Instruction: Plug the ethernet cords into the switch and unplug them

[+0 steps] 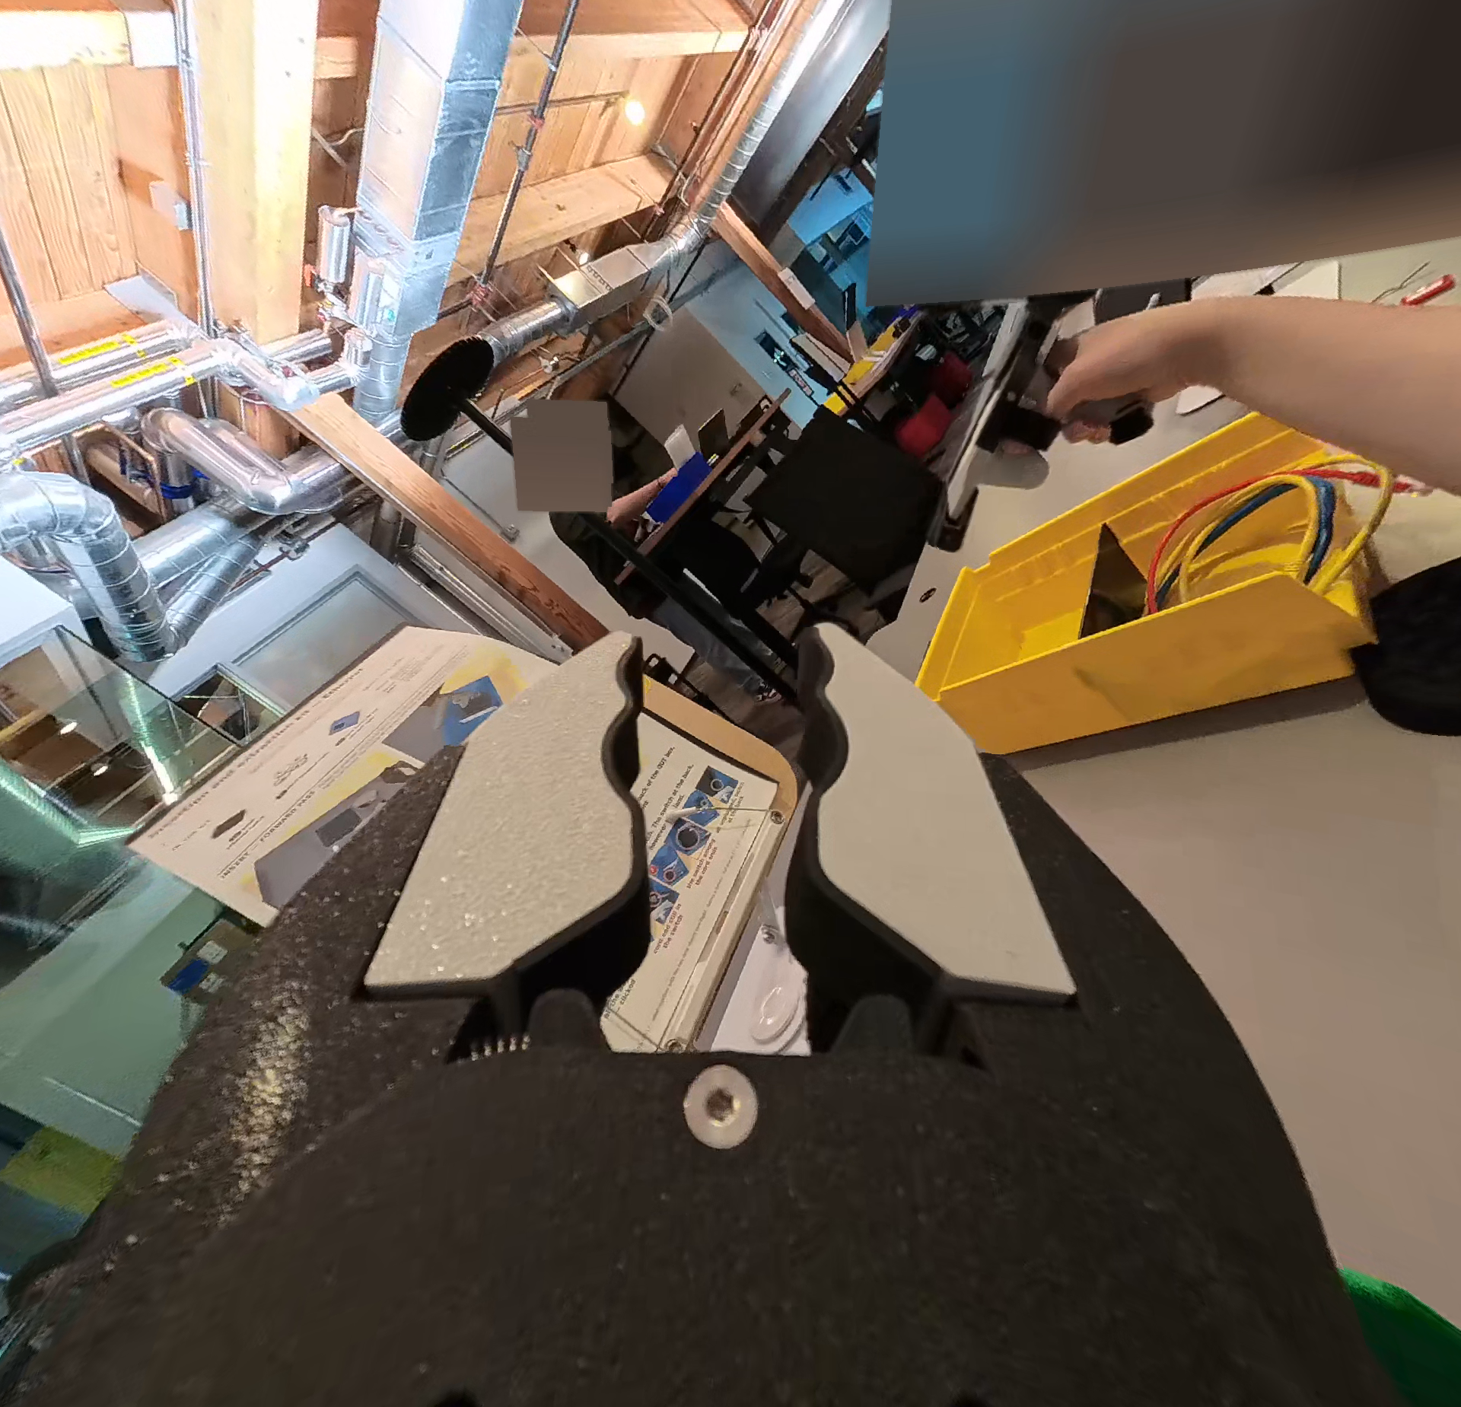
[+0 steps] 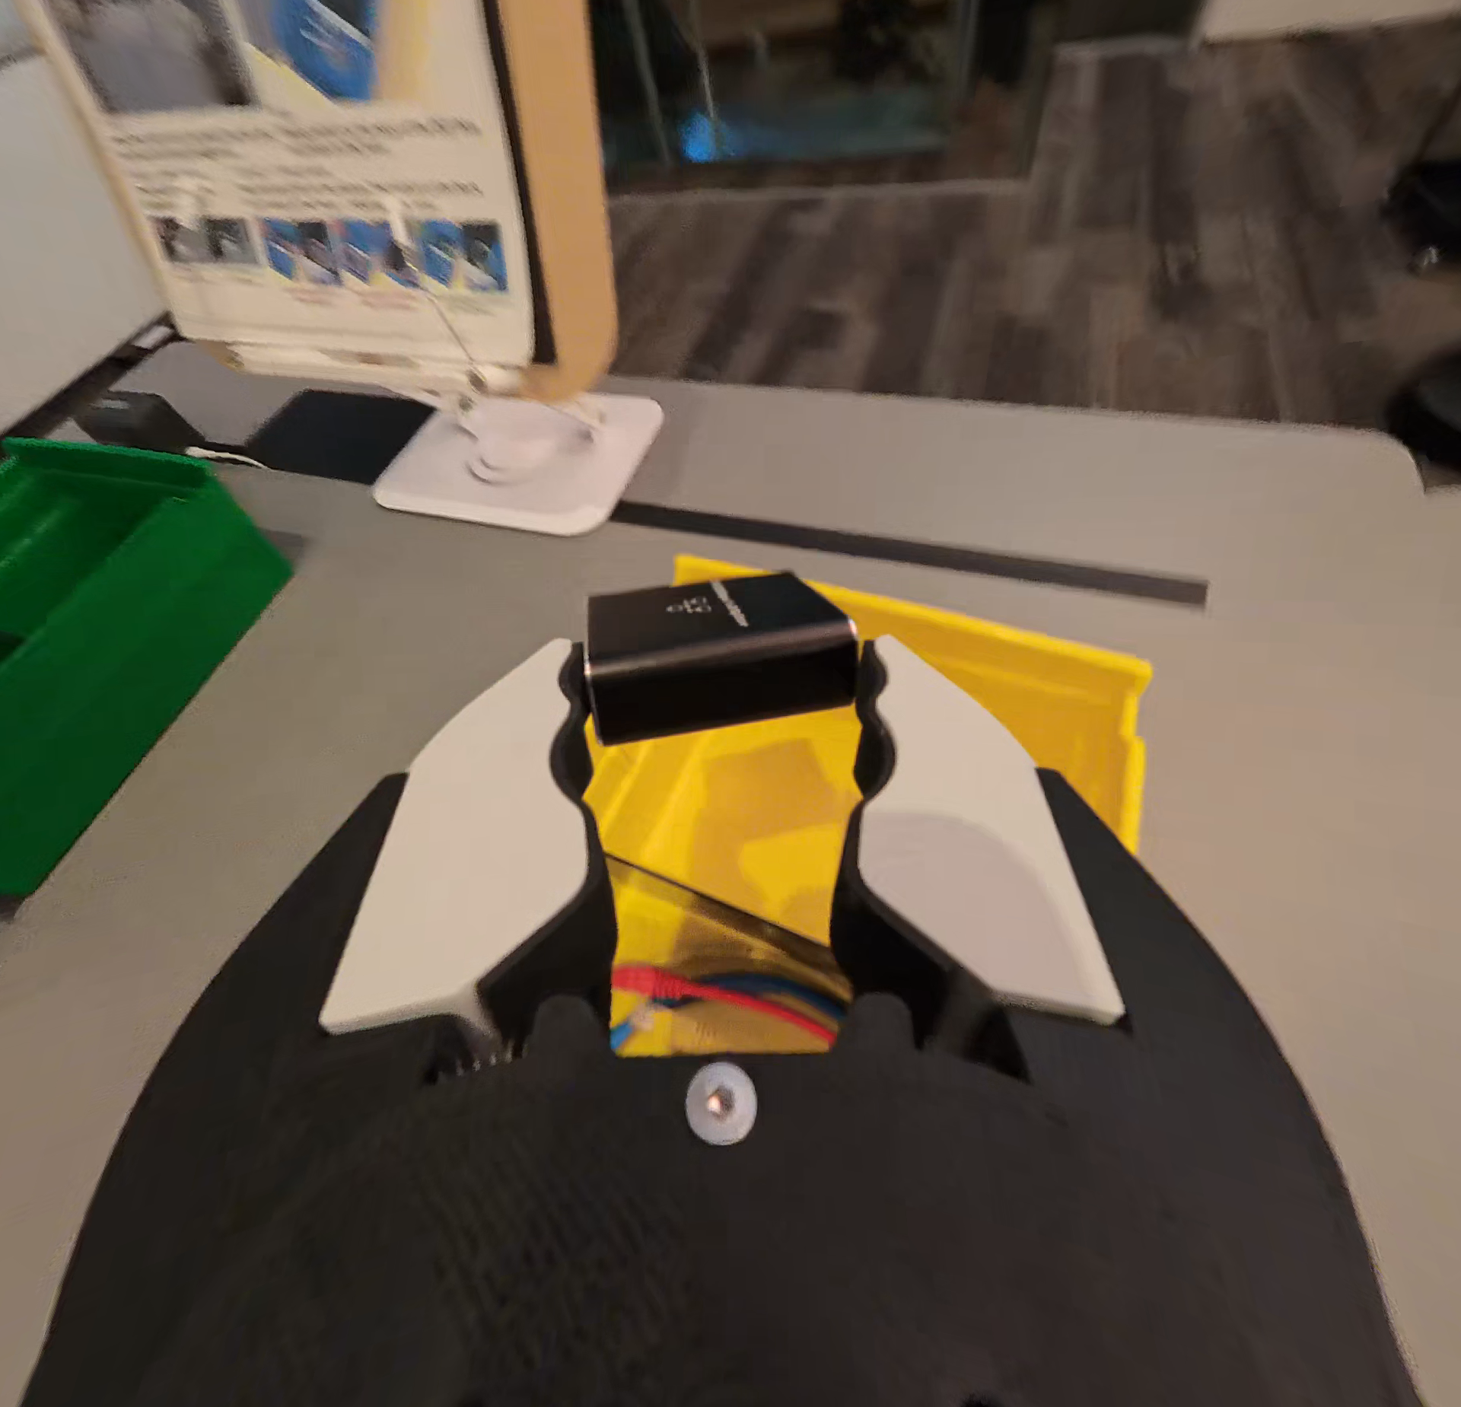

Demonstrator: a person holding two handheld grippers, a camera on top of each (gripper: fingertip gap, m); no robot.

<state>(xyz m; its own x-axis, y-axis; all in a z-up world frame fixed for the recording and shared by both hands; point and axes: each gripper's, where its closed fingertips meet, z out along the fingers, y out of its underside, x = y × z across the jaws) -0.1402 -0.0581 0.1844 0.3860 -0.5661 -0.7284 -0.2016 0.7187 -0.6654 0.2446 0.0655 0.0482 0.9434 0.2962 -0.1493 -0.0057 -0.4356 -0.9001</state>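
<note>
Switch pinched in right claw; left claw spread, empty; cords half-hidden.

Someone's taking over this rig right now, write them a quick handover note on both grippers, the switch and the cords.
Right gripper: shut on the black switch, held above the yellow bin.
Left gripper: open, empty, raised and facing the instruction board.
Ethernet cords: red, blue and yellow, coiled in the yellow bin.
Done: switch picked up.
Left: no cord looks plugged in yet; all plugging and unplugging remains.
</note>
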